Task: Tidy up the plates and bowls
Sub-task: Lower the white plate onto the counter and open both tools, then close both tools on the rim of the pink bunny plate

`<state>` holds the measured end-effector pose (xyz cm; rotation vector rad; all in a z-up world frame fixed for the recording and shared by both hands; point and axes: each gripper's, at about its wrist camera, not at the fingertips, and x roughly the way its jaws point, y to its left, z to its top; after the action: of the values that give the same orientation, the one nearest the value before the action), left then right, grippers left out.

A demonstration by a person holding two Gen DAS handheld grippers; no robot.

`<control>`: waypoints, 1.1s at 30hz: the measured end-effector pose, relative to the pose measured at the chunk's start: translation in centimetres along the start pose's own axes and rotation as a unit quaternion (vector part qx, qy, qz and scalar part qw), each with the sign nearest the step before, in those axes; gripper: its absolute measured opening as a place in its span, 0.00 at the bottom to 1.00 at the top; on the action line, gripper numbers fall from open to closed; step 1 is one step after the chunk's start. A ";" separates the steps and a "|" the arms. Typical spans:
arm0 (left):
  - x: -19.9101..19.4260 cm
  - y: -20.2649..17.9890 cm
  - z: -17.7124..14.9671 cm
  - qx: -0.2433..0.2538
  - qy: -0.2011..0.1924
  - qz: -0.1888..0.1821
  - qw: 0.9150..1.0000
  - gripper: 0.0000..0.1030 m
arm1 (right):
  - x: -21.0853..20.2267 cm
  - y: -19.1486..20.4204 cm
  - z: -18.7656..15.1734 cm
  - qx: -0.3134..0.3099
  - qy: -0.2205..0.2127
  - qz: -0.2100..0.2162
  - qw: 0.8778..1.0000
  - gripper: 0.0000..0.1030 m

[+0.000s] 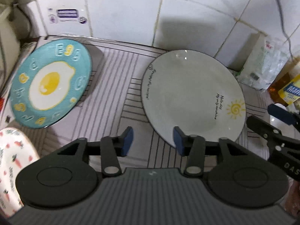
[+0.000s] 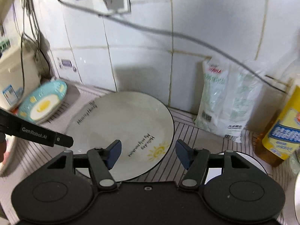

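1. A round white ceramic plate with a thin dark rim, a yellow sun drawing and black script [image 1: 191, 97] lies flat on the striped pale mat [image 1: 112, 86] that covers the counter. It is the landmark for everything below.
2. The left gripper [image 1: 153, 140] hangs over the near edge of the white plate with its blue-padded fingers [image 1: 128, 140] spread apart and nothing between them. The right-hand pad overlaps the plate's near rim in the view; whether it touches cannot be told.
3. The right gripper [image 2: 147, 153] is also parted and holds nothing. Its left pad sits over the white plate's face and its right pad beyond the rim, so the rim edge by the sun drawing lies between the two.
4. A round turquoise plate painted with a fried egg and raised letters [image 1: 50, 83] rests well to the left of the white plate, tilted with its far edge raised on a grey block.
5. Nearer than the turquoise plate, at the lower left, shows part of a white dish printed with small red carrots [image 1: 13, 161].
6. To the right of the white plate, against the white tiled wall [image 2: 142, 56], stands a clear plastic bag with green and red print [image 2: 223, 103].
7. Beyond that bag stands a bottle of amber oil with a yellow label [image 2: 281, 129].
8. A grey cable [image 2: 168, 31] droops across the wall above the white plate.
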<state>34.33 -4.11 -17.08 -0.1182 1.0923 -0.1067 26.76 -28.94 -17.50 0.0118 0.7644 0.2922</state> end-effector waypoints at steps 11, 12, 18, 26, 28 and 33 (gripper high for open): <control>-7.9 5.2 -3.8 0.007 -0.010 0.045 0.999 0.73 | -7.8 4.3 -0.6 0.027 -0.054 0.004 0.998 0.69; -8.6 5.7 -4.2 0.011 -0.013 0.046 0.999 0.75 | -8.3 4.8 -0.6 0.030 -0.056 0.004 0.998 0.69; -12.4 8.9 -6.7 0.027 -0.031 0.039 0.998 0.79 | -11.6 8.9 -1.3 0.023 -0.069 0.019 0.997 0.69; -15.9 12.4 -9.8 0.063 -0.052 0.043 0.996 0.81 | -14.6 15.3 -2.4 0.007 -0.085 0.042 0.995 0.70; -16.4 13.3 -10.5 0.070 -0.054 0.043 0.995 0.82 | -15.0 16.7 -2.8 0.002 -0.087 0.044 0.995 0.70; -17.6 16.0 -12.5 0.081 -0.070 0.048 0.993 0.84 | -15.3 19.8 -3.7 0.000 -0.086 0.052 0.995 0.73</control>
<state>15.67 13.70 -9.71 0.0722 0.9431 -0.0992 8.74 -14.30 -7.48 0.0758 0.5938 0.3861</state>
